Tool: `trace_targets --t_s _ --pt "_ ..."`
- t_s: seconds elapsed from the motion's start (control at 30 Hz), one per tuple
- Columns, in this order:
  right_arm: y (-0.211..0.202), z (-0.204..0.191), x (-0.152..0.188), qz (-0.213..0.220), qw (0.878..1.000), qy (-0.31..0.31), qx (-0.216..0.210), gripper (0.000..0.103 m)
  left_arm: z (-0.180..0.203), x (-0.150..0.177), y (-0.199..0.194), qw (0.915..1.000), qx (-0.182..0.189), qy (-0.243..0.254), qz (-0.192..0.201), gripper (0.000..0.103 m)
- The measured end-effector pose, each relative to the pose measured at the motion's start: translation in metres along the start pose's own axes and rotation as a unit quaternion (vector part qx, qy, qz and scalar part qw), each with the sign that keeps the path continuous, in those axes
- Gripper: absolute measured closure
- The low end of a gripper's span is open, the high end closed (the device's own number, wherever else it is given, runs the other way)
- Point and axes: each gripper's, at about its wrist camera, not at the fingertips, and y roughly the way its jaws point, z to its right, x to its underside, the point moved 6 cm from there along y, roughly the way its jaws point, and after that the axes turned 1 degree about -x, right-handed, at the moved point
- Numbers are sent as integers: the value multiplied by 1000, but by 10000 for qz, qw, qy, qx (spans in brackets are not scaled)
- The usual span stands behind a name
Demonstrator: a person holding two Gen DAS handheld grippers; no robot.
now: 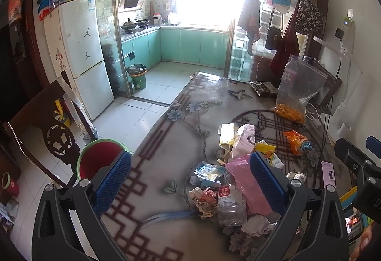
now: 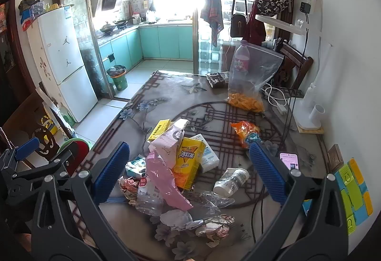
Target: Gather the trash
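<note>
A heap of trash lies on the patterned table point(image 1: 166, 141): a crushed clear bottle point(image 1: 231, 203) point(image 2: 148, 199), a pink plastic bag point(image 1: 247, 184) point(image 2: 164, 180), a yellow drink carton point(image 2: 188, 161), crumpled paper point(image 1: 204, 199) point(image 2: 214, 227), a paper cup point(image 2: 231, 181) and an orange snack wrapper point(image 1: 297, 141) point(image 2: 245, 131). My left gripper point(image 1: 190, 187) is open and empty, above the heap's left side. My right gripper point(image 2: 190, 172) is open and empty, held wide over the heap. A red bin with a green rim point(image 1: 100, 158) point(image 2: 73, 144) stands beside the table at left.
A clear zip bag point(image 2: 252, 75) with orange snacks and a bottle stands at the table's far side. A phone point(image 2: 289, 161), cables, a white lamp base point(image 2: 307, 108) and a dark chair point(image 1: 47, 132) are near. A fridge point(image 1: 83, 53) and kitchen bin point(image 1: 138, 76) lie beyond.
</note>
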Motion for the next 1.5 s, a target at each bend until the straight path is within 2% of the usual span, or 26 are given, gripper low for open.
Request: trace_targets --t_s 0.43,1.5 --pt "-3 -7 1 44 9999 -52 142 3 -1 1 1 10000 3 -1 -19 8" --pt "-3 -5 2 21 9999 -40 140 3 -2 2 -2 9999 -110 94 58 8"
